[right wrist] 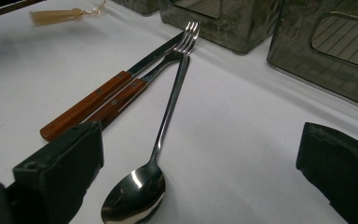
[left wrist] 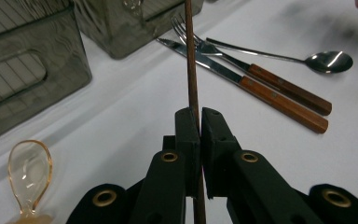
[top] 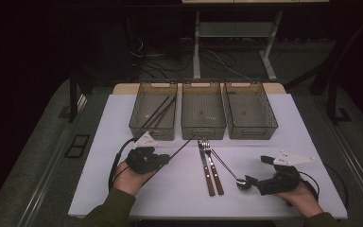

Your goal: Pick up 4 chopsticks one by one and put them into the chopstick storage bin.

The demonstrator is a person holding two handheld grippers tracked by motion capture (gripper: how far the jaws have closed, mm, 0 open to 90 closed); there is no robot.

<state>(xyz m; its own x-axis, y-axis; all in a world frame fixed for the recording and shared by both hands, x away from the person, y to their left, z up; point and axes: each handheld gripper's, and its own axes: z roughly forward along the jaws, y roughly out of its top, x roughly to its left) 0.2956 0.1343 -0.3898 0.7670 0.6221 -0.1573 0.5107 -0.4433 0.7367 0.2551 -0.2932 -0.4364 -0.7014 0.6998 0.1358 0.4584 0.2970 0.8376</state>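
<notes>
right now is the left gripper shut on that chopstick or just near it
Shut on it: in the left gripper view the left gripper has both black jaws pressed against the brown chopstick.

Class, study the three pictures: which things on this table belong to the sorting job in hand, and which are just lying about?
In the job:
left gripper, shut on a chopstick
left bin, already holding chopsticks
right gripper, open around the spoon

Lying about for now:
knife
fork
middle bin
right bin
clear plastic spoon
</notes>
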